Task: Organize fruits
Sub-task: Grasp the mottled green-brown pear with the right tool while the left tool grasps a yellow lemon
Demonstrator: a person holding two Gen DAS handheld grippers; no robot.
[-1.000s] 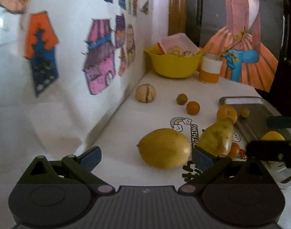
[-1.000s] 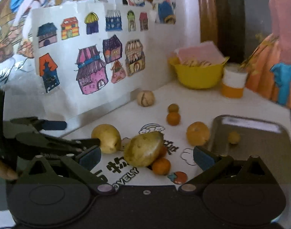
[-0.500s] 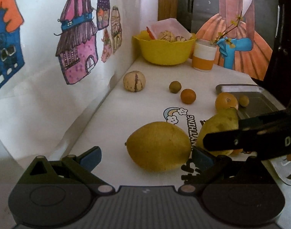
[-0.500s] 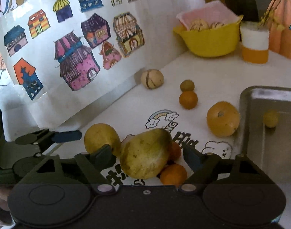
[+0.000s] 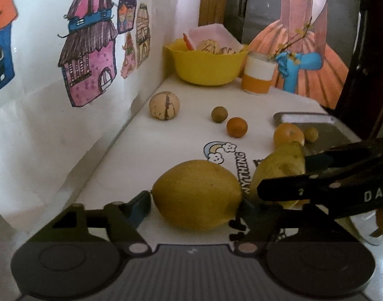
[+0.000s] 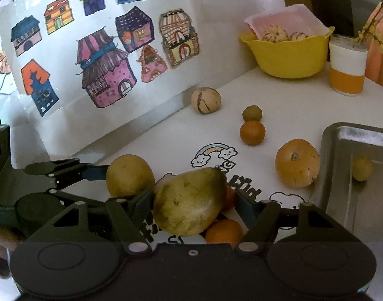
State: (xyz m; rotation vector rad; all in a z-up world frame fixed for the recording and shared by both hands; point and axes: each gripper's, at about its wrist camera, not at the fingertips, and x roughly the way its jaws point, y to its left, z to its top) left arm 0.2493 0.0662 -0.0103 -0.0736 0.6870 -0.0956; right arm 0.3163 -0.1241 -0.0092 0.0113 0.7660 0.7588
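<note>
Grippers: left gripper (image 5: 195, 204) brackets lemon (image 5: 197, 195), right gripper (image 6: 192, 204) brackets pear (image 6: 190, 202), contact unclear, presumably for tray (image 6: 342, 175).

a large yellow lemon (image 5: 196, 194) lies on its side on the white table, just beside a speckled yellow-green pear (image 6: 188, 204) that tilts over two small oranges (image 6: 224, 232). further back sit a bigger orange (image 6: 297, 163), a small orange (image 6: 252, 133), a small green fruit (image 6: 252, 113) and a striped beige fruit (image 6: 206, 100). one small yellow fruit (image 6: 362, 168) lies in the metal tray (image 6: 342, 200).
</note>
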